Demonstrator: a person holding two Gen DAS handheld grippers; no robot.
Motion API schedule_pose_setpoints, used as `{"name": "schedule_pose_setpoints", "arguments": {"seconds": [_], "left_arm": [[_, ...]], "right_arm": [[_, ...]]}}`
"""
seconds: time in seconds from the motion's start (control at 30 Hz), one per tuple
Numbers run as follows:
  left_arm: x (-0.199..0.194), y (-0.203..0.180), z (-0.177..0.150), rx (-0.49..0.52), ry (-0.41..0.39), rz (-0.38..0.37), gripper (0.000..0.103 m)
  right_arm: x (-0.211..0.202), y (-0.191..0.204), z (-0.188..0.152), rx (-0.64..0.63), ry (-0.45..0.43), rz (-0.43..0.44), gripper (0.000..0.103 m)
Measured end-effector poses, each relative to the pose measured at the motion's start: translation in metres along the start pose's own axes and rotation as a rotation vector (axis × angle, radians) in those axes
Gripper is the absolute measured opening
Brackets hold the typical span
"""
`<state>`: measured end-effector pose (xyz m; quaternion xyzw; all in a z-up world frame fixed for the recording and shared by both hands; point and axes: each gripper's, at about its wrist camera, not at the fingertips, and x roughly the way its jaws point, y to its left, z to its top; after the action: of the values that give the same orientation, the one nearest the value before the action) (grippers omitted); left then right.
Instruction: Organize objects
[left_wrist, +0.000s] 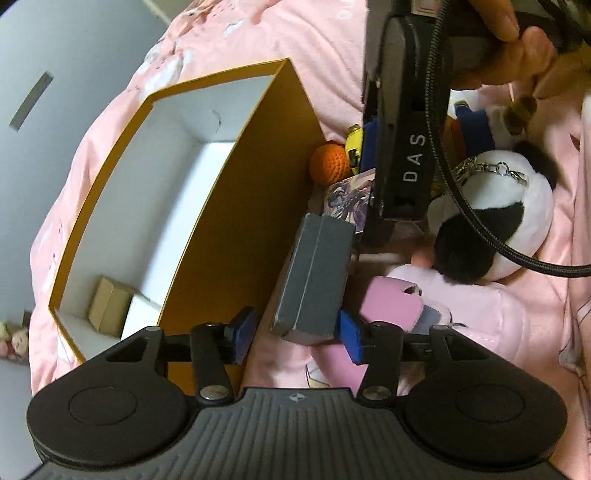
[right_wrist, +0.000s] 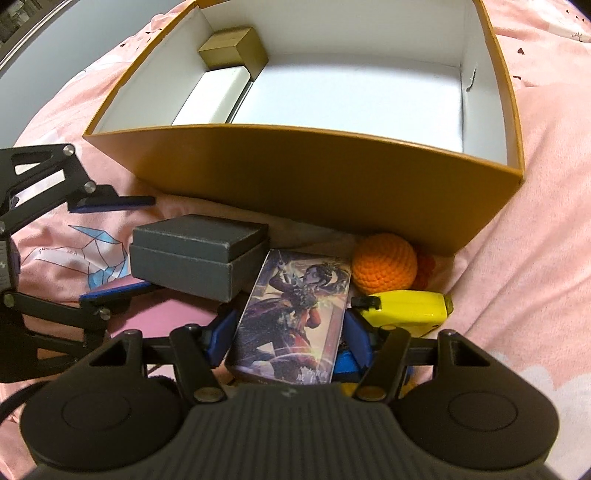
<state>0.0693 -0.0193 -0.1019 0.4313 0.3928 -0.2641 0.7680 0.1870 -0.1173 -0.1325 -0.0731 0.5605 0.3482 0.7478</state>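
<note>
Pink bedding: right tool (right_wrist: 288, 332) clamps picture box (right_wrist: 291, 317).

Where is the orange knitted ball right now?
The orange ball lies on the pink bedspread against the big box's outer wall, just above the yellow tape measure.

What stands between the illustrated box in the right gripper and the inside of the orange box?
Only the near wall of the orange box. The illustrated box sits between the right gripper's pads and must be lifted over it. Inside, open floor remains.
</note>
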Motion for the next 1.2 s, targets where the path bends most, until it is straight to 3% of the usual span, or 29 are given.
{"name": "schedule_pose_setpoints", "arguments": {"seconds": [0.17,0.3,0.47,0.7,0.73,0.77,0.87,0.97,1.07,1.13,1.17,1.2], "left_arm": [[0.003,0.004,0.005,-0.03,-0.011,-0.014,0.042],[-0.001,0.0,0.004,-0.082,-0.021,0.01,0.042],[-0.018,0.007,0.004,-0.318,-0.04,0.029,0.041],[-0.058,0.02,-0.005,-0.627,-0.126,0.041,0.039],[-0.064,0.024,-0.006,-0.662,-0.14,0.037,0.038],[-0.07,0.027,-0.008,-0.699,-0.155,0.031,0.038],[-0.078,0.042,-0.007,-0.771,-0.195,0.019,0.038],[-0.079,0.049,-0.009,-0.817,-0.198,0.01,0.038],[-0.081,0.052,-0.015,-0.873,-0.204,-0.005,0.038],[-0.078,0.053,-0.019,-0.899,-0.206,-0.002,0.038],[-0.078,0.055,-0.021,-0.912,-0.206,0.004,0.038],[-0.077,0.056,-0.024,-0.921,-0.209,0.005,0.038]], "right_arm": [[-0.002,0.0,-0.001,-0.003,-0.005,0.001,0.065],[-0.007,0.001,-0.003,-0.014,-0.015,0.005,0.065],[-0.019,0.004,-0.006,-0.021,-0.04,0.006,0.064],[-0.048,0.015,-0.007,-0.053,-0.085,0.019,0.062],[-0.054,0.017,-0.007,-0.064,-0.1,0.009,0.049],[-0.06,0.019,-0.007,-0.075,-0.128,-0.025,0.0],[-0.078,0.011,-0.001,-0.019,-0.152,0.061,0.0],[-0.082,0.018,-0.001,-0.053,-0.152,0.016,0.0],[-0.071,0.021,-0.001,-0.06,-0.107,0.003,0.009],[-0.061,0.023,-0.001,-0.07,-0.063,-0.012,0.022],[-0.056,0.024,0.0,-0.079,-0.046,-0.022,0.035],[-0.051,0.025,0.001,-0.089,-0.027,-0.031,0.039]]}}
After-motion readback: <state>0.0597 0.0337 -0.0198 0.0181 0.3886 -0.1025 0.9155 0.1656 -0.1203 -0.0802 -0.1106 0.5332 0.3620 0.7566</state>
